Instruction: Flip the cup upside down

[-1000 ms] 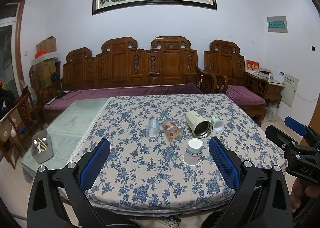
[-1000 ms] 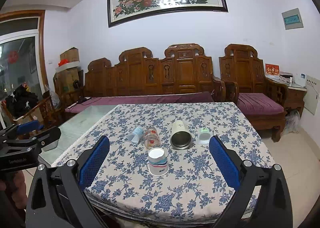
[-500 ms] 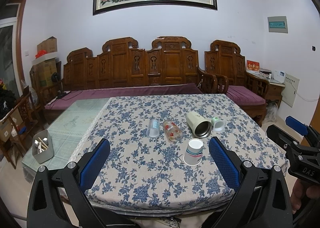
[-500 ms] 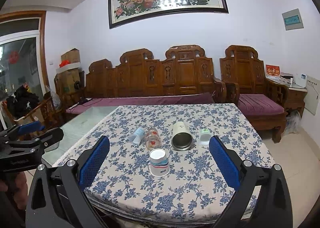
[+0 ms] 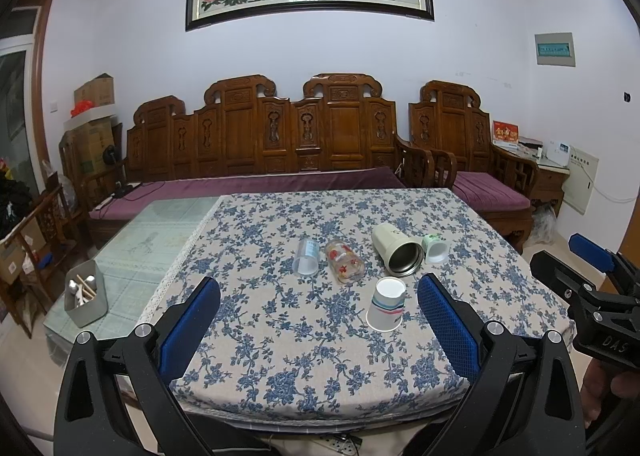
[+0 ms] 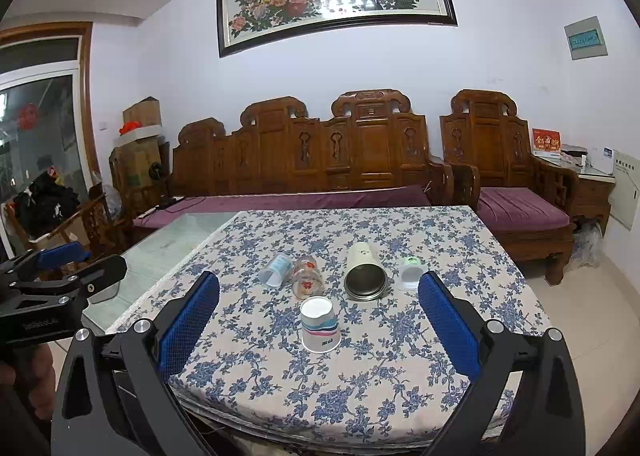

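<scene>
A striped paper cup stands upside down, base up, on the floral tablecloth; it also shows in the right wrist view. Behind it lie on their sides a cream steel tumbler, a flowered glass, a clear plastic cup and a small white-green cup. My left gripper is open and empty, held back at the table's near edge. My right gripper is open and empty, also short of the paper cup.
A grey tub with utensils sits on the glass table at left. A carved wooden sofa with purple cushions runs behind the table. The right gripper's body shows at the right edge of the left wrist view.
Both views have shifted only slightly; the right gripper has drifted a little closer to the table. The cups have not moved.
</scene>
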